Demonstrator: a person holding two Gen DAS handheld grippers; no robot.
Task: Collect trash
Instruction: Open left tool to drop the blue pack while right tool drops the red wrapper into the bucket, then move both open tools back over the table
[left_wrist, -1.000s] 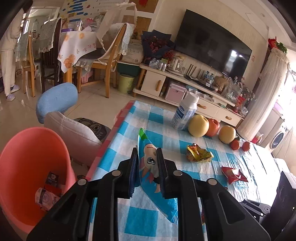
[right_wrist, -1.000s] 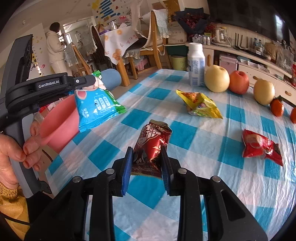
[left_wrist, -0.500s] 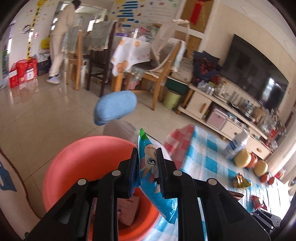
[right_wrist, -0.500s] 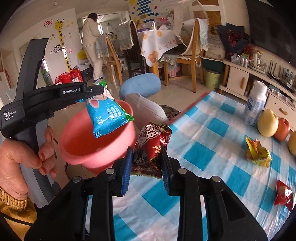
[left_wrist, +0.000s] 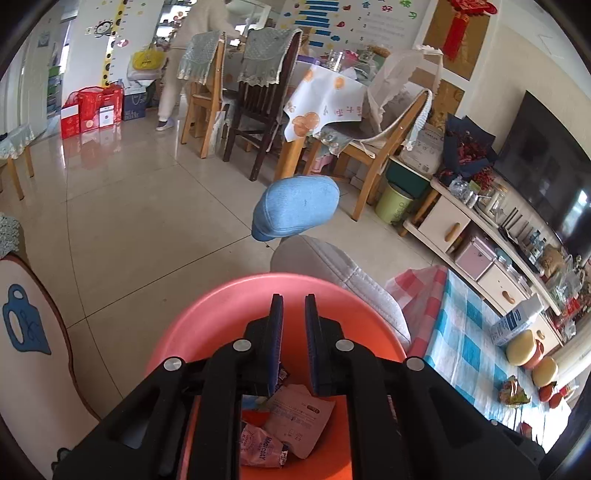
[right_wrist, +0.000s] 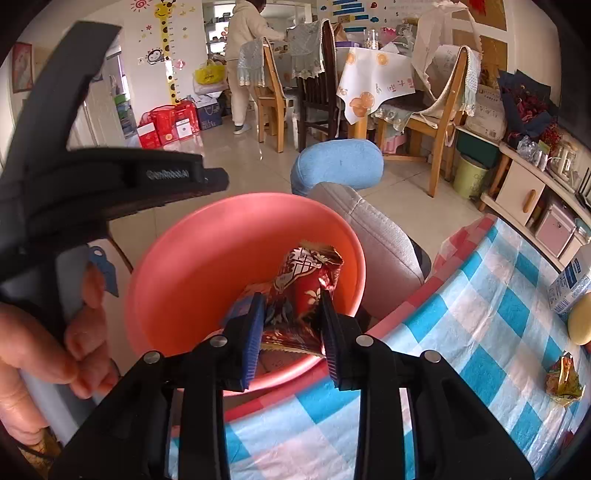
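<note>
Wrapper (right_wrist: 304, 291), red and crinkled, sits between the right gripper (right_wrist: 291, 332) jaws, which have just been widening, above the pink bin's (right_wrist: 177, 258) near rim; released here it could catch the rim and fall outside; left gripper (left_wrist: 293, 345) narrow, empty over the bin.

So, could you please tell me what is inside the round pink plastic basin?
The pink basin holds a pale pink wrapper and a darker pink packet. The left gripper hides the rest.
</note>
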